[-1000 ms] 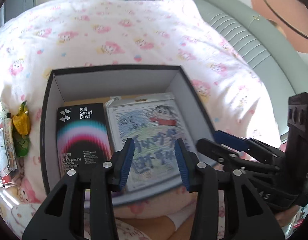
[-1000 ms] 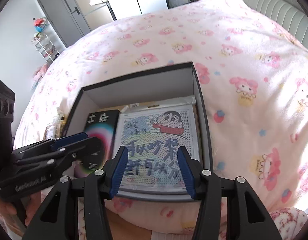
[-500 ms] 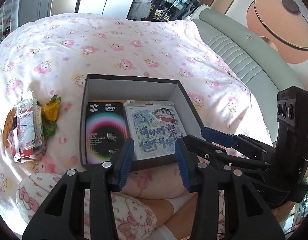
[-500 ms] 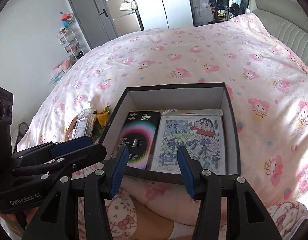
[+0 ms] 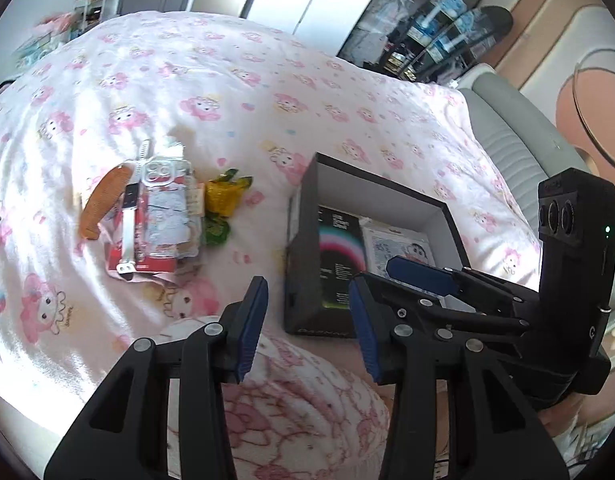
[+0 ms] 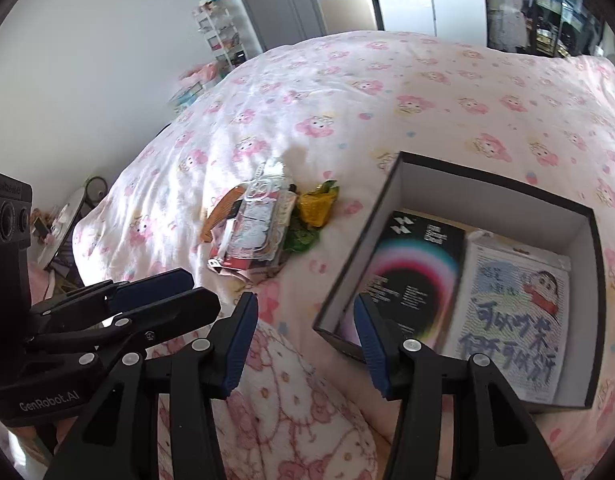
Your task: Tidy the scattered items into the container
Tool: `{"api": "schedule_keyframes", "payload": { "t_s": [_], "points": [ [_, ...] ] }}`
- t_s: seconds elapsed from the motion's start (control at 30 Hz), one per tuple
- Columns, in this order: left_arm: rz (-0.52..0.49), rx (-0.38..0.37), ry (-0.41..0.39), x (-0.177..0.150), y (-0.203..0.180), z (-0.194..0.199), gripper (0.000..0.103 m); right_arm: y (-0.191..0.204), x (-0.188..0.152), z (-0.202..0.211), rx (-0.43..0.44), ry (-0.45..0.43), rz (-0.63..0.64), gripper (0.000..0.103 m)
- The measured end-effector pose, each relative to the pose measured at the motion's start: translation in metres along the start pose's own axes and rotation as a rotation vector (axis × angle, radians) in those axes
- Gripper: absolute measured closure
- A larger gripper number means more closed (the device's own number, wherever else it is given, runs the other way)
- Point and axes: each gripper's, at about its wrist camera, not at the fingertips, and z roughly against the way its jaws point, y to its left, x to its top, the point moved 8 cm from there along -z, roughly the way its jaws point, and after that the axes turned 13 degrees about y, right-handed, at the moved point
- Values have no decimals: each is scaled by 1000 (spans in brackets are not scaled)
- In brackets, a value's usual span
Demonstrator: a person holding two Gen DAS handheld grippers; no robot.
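I judge the tidying partly done: the black box (image 6: 495, 196) on the bed (image 6: 387, 92) already holds a dark packet (image 6: 415, 264) and a cartoon card (image 6: 519, 308), while a comb (image 5: 101, 200), a white watch (image 5: 129, 216), a clear phone case (image 5: 163, 200) and wrapped sweets (image 5: 223, 196) lie beside it. My left tongs (image 5: 307, 322) and right tongs (image 6: 303, 344) hang released, empty. Since the earlier frames, both views have swung from the box toward the pile.

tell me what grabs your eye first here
The black box on the pink cartoon bedspread, holding a black packet and a cartoon sheet. Left of it lies a pile: orange comb, clear packet, yellow wrapper.
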Motion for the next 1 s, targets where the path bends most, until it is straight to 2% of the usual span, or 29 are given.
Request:
{"api": "schedule_keyframes", "payload": {
  "t_s": [0.1,0.17,0.23,0.43,0.5,0.57,0.7,0.8,1.0],
  "points": [
    [104,50,-2,12,43,-11,60,20,24,-37,-2,60,49,56],
    [150,38,-2,18,63,-20,61,27,35,-61,-10,110,54,56],
    [193,21,7,21,83,-29,61,31,42,-73,-13,117,62,56],
    [260,37,64,34,132,-66,61,27,55,-107,-46,180,58,56],
    [232,25,98,47,139,-83,61,26,61,-118,-47,197,55,57],
    [223,50,153,59,150,-99,61,25,68,-131,-37,210,39,57],
    [222,57,170,75,162,-118,61,24,81,-156,-2,253,19,57],
    [252,30,171,78,169,-129,61,23,88,-177,4,287,4,57],
    [259,5,228,78,166,-143,59,22,86,-205,60,342,-25,57]
  ]
}}
